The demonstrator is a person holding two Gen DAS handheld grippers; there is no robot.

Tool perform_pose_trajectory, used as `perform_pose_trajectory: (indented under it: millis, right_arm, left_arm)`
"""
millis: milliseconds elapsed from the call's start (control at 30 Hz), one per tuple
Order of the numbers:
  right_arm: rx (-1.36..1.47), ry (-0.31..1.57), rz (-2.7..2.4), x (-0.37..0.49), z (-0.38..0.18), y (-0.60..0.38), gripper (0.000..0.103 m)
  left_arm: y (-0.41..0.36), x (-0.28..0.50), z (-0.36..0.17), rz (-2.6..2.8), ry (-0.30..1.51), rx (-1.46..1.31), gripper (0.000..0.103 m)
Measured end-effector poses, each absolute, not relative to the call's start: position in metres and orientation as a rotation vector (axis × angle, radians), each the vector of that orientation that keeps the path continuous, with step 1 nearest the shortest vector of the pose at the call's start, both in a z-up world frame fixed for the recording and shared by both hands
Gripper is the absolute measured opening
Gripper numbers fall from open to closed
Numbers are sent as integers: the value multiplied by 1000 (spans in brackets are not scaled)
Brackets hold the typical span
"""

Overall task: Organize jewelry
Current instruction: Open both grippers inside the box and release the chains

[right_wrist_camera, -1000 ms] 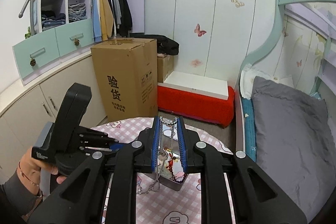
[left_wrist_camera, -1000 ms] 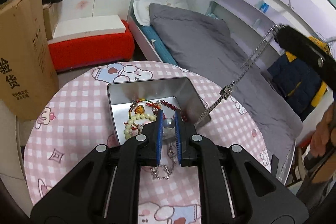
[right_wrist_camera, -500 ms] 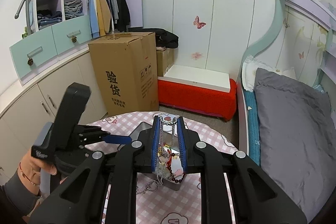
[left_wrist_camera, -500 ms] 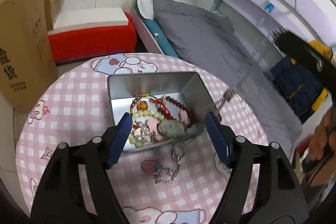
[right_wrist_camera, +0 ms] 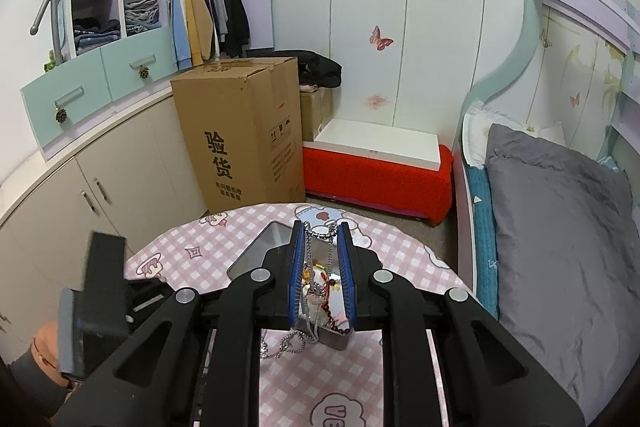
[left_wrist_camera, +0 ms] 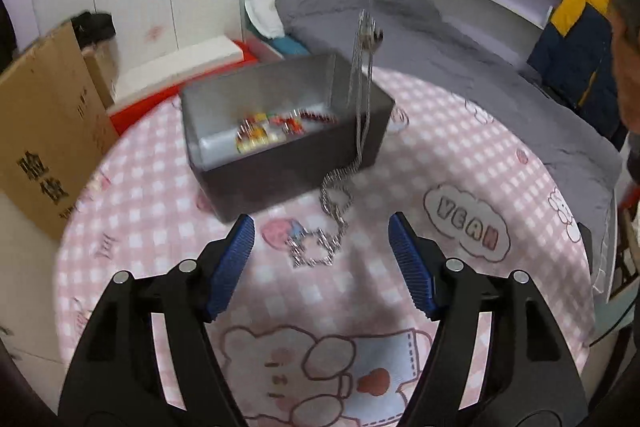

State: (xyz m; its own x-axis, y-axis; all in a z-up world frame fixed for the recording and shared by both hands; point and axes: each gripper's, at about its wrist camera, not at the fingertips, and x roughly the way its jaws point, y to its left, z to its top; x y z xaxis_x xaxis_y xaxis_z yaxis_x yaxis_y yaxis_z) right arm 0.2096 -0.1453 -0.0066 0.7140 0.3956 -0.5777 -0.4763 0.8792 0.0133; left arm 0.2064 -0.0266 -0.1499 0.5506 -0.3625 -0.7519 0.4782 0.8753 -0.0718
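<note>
Gathering the dangling chain

My right claw (right_wrist_camera: pixel 320 279) pinches the silver chain (left_wrist_camera: pixel 362 99); my left claw (left_wrist_camera: pixel 322 259), closing slightly and empty, should grip its coiled tail squarely.

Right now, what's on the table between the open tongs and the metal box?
In the left wrist view, the silver chain's coiled end lies on the tablecloth between the left tongs and the box.
</note>
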Motion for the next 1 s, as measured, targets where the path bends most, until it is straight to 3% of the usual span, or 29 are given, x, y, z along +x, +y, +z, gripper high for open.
perform_pose_trajectory:
  millis: [133,267,333,367,400,467,500,1000]
  right_arm:
    - [-133,616,491,203,-15,-148,15]
    - [-124,628,490,204,-19,-149,15]
    - [-125,628,492,204,-19,-149,15]
    - [-125,628,495,204,-18,-148,15]
    - [-126,627,495,204,-19,-148,15]
    - [-126,623,495,204,-19,-149,15]
    - [-125,620,496,204,-18,-149,15]
    - [-137,534,490,198,13,-151,15]
  left_arm:
    - [-34,211,-168,-473,892,176,68]
    - [-41,222,-185,-463,948,183,45]
    - [-41,224,-185,-454,937,188,39]
    - [-41,226,-184,-432,931,198,21]
    - [-39,227,-184,-435,936,187,14]
    - [-33,227,-180,-439,929,154,13]
    - [-30,226,-177,-436,918,141,3]
    - [16,226,-61,-484,686,-51,3]
